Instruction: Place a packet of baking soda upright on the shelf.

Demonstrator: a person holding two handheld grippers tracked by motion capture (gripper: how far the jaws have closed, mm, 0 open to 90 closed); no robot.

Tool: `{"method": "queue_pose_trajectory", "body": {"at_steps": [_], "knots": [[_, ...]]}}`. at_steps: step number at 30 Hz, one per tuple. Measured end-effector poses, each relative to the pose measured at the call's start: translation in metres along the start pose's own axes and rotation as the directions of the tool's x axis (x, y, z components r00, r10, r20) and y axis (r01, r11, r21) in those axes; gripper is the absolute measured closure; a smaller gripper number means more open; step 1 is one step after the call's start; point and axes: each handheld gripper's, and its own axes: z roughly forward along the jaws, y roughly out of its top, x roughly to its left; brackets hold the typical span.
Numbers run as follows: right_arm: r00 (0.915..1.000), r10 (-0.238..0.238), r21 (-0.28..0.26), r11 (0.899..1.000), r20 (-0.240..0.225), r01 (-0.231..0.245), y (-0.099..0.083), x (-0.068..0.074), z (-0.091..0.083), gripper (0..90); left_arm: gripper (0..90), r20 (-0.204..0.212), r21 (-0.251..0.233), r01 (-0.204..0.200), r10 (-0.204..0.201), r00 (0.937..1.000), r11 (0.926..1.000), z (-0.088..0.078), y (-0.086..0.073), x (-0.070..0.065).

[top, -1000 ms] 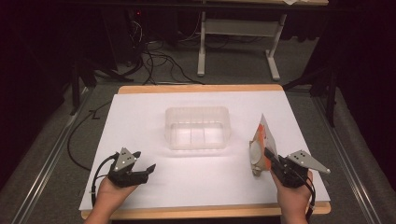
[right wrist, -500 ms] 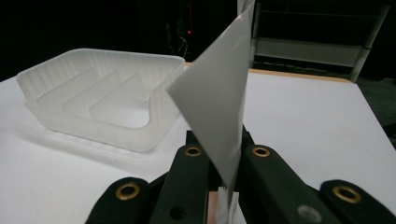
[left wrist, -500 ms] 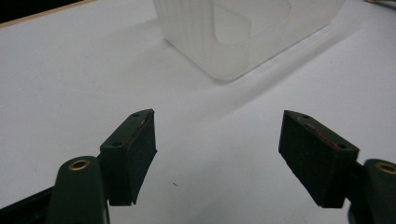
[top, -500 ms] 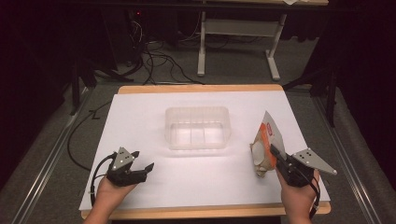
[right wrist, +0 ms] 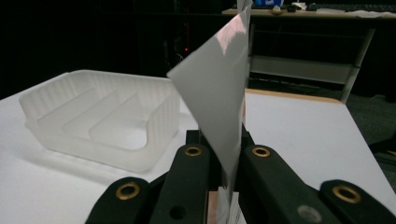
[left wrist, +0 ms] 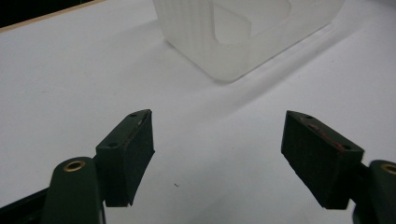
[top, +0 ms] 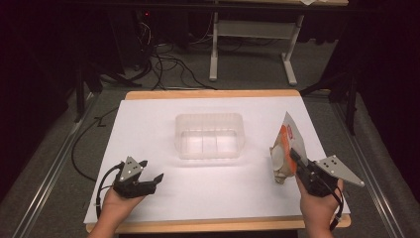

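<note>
At near left, the left gripper (top: 148, 174) rests on the white table (top: 148, 124), jaws apart — a clear ribbed plastic bin (top: 210, 136) sits mid-table; at near right, the right gripper (top: 296, 161) clamps an orange-and-white foil snack pouch (top: 283, 151), raised.

Overhead light falls on the white table (top: 148, 148); surroundings stay near black. Container (left wrist: 243, 37) casts a soft shadow toward the camera. Glare washes the pouch (right wrist: 219, 107). Near jaws slightly soft. High view grainy, corners dim.
</note>
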Motion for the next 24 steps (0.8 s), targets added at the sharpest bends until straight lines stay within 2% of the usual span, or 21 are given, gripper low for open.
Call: {"method": "queue_pose_trajectory", "body": {"at_steps": [8,13,19,24], "knots": [[0.9996,0.007,0.002,1.000,-0.027,-0.007,0.012,0.005,0.008,90.0,25.7,0.007,0.006,0.001,-0.001,1.0000,1.0000,0.000,-0.001,0.002],[0.9980,0.015,-0.026,1.000,-0.061,-0.016,0.031,0.012,0.012,90.0,25.9,0.018,0.006,0.003,-0.003,0.9998,1.0000,-0.001,-0.001,0.003],[0.9966,0.008,-0.046,0.999,-0.081,-0.012,0.050,0.022,0.016,90.0,26.1,0.024,0.009,-0.005,0.005,0.9997,0.9999,-0.001,-0.001,0.001],[0.9945,0.019,-0.068,0.997,-0.103,-0.026,0.063,0.027,0.016,90.0,26.1,0.030,0.015,-0.011,0.011,0.9995,0.9998,0.000,-0.001,0.000]]}}
